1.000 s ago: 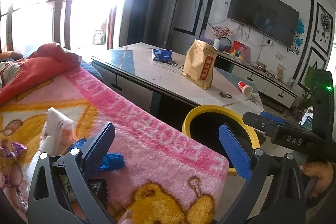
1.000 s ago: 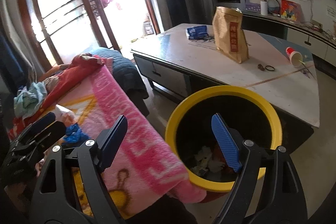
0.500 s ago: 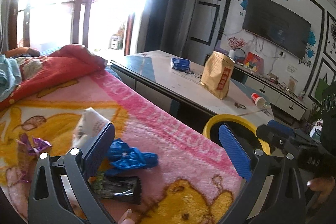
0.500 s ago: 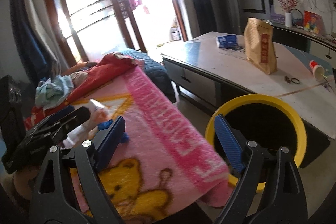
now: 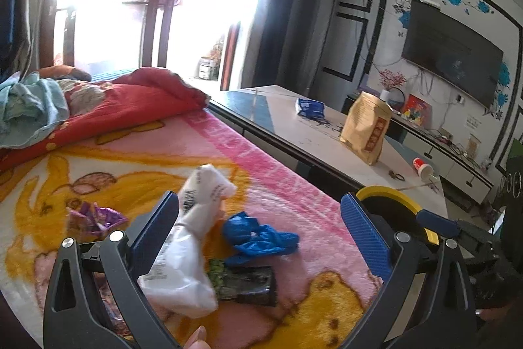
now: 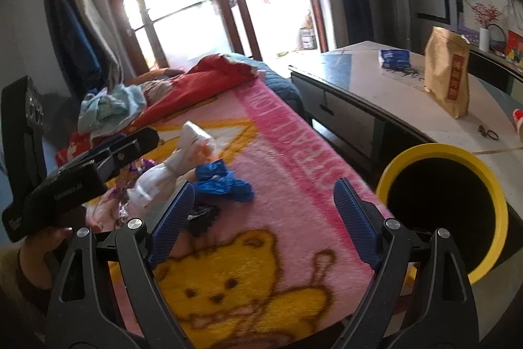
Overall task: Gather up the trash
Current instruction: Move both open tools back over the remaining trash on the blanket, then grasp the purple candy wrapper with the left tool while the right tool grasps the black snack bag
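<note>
Living room with a bed or couch under a pink cartoon blanket [image 5: 294, 201], and that's where the trash sits. Closest in the left wrist view is a dark, shiny wrapper [image 5: 243, 283] lying flat, touching a crumpled white plastic bag [image 5: 189, 251] with a barcode label that twists up to a knotted top. Just beyond those is a scrunched blue plastic bag [image 5: 258, 237], and off to the left a small purple foil wrapper [image 5: 94, 216]. The left gripper [image 5: 261, 234] has its jaws spread wide with nothing pinched; the pile just shows in the gap between them.

The right gripper [image 6: 264, 218] is also spread wide and empty, over bare blanket, with the same pile up and to its left. Its view looks right down into the yellow-rimmed trash bin [image 6: 490, 182] standing beside the blanket's edge, though the inside is too dark to make out. The left view only catches a slice of that rim. The purple wrapper is clear only from the left.

Further back is a low counter [image 5: 310, 133] with a tan paper bag [image 5: 367, 130] standing on it.
</note>
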### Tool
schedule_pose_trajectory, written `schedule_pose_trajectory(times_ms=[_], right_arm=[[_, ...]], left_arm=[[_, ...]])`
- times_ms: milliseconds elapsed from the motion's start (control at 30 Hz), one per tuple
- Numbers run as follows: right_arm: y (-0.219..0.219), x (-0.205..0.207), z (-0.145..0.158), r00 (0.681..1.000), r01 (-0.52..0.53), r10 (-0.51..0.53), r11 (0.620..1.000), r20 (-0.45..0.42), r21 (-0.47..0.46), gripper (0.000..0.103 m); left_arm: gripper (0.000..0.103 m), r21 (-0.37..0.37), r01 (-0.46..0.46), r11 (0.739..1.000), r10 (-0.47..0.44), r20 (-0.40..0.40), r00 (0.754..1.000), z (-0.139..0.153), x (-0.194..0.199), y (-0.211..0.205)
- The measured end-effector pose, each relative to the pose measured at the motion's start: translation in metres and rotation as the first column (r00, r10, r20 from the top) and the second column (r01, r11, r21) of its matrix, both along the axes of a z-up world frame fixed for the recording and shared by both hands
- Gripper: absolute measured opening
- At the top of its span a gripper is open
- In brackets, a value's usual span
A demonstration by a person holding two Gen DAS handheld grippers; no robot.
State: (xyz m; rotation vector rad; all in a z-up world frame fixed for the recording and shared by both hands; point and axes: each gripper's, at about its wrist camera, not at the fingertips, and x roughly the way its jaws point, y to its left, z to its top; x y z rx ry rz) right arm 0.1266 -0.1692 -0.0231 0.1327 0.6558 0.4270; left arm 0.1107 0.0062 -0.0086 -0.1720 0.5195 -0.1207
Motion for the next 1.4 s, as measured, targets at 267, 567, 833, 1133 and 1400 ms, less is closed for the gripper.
schedule_pose_trajectory(times_ms=[267,567,833,1133,1400], right_arm=[[0.034,0.002,-0.006,0.995,-0.096,0.095,0.995,-0.013,-0.026,0.079],[0.072,0.009,-0.025,0.979,-0.197,0.192,0.976,-0.070,-0.087,0.079],[0.095,0.018,-0.040,0.963,-0.260,0.246,0.956,-0.112,-0.136,0.079],[0.119,0.026,-0.054,0.941,-0.329,0.307,0.927,-0.141,-0.177,0.077],[0.133,0.028,-0.064,0.931,-0.358,0.328,0.909,-0.162,-0.215,0.076]], left_arm=[[0.096,-0.006,-0.065,0.998,0.065,-0.006,0.998,-0.003,-0.007,0.029],[0.096,-0.008,-0.160,0.987,0.160,-0.030,0.987,-0.012,-0.015,0.067],[0.096,-0.017,-0.245,0.969,0.242,-0.086,0.966,-0.030,-0.025,0.103],[0.096,-0.047,-0.318,0.947,0.308,-0.154,0.939,-0.052,-0.032,0.138],[0.083,-0.081,-0.349,0.934,0.324,-0.225,0.919,-0.074,-0.028,0.159]])
